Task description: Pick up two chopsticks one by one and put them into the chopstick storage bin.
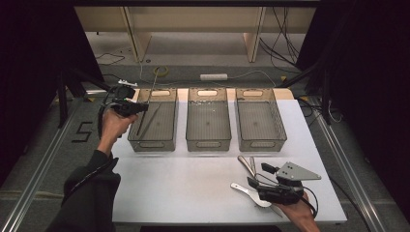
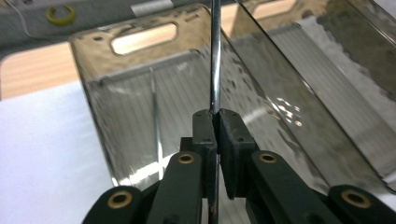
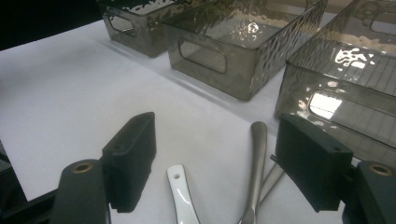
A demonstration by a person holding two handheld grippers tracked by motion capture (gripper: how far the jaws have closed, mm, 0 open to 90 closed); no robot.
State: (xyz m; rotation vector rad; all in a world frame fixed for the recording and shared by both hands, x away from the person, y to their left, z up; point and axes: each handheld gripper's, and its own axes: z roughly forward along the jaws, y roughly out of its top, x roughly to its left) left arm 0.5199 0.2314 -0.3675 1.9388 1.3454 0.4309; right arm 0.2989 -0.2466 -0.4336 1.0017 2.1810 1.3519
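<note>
Clamping a thin metal rod (image 2: 215, 60) upright, left gripper (image 2: 216, 116) over the left bin (image 2: 140, 60)

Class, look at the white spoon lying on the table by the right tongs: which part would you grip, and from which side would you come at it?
Grip the white spoon by its handle, probably from above, jaws closing across its width. The handle is narrow and lies flat on the table between the open right tongs. The metal utensils lie close on one side, so stay near the holed end.
</note>
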